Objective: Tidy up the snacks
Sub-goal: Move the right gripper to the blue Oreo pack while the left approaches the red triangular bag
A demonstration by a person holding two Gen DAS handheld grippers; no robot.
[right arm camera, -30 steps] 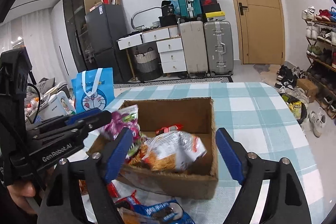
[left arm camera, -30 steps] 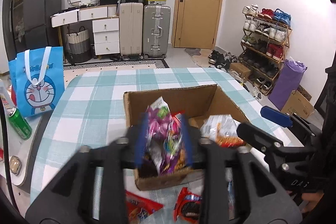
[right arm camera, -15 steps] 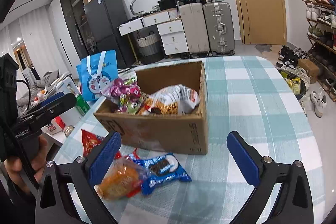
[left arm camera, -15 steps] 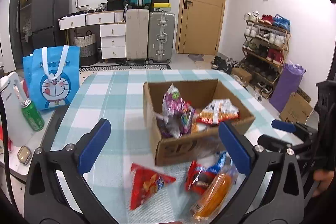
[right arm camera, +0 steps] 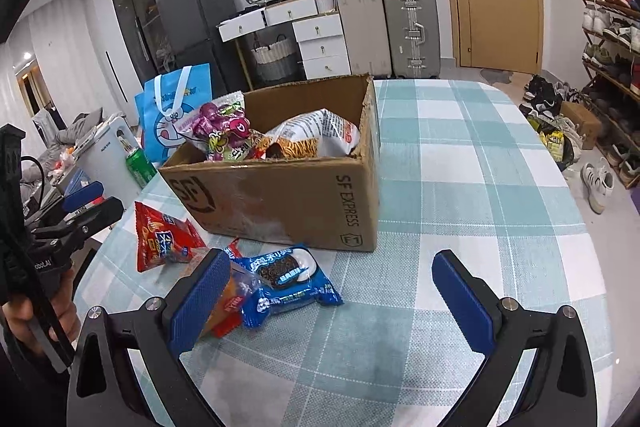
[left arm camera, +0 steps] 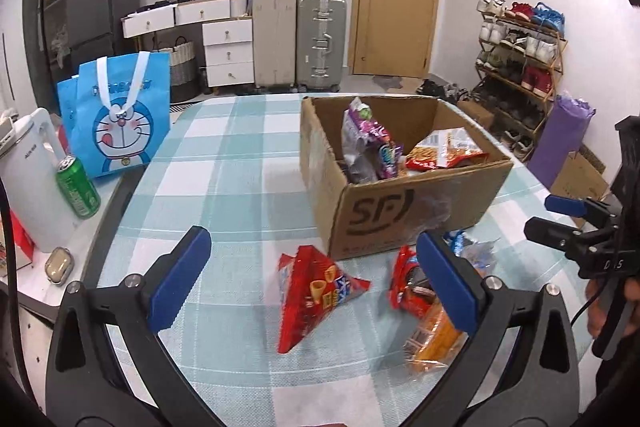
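Both hand-held grippers (left arm camera: 320, 275) (right arm camera: 332, 291) gape wide, empty.

Left claw (left arm camera: 320, 279) showing black angular frame, triangular cut-outs, silver screw heads at finger bases – blue ribbed pads (left arm camera: 178, 277) lining fingers. Right claw (right arm camera: 340, 297) looking identical: black body, blue textured pads (right arm camera: 200, 303), silver screws. White lettering partly reading along left unit's side; thin black cable trailing from handle. Hand (right arm camera: 40, 323) wrapping black grip, mostly hidden.

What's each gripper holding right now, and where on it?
Nothing. Left gripper and right gripper are both open and empty; snacks lie loose on the table.
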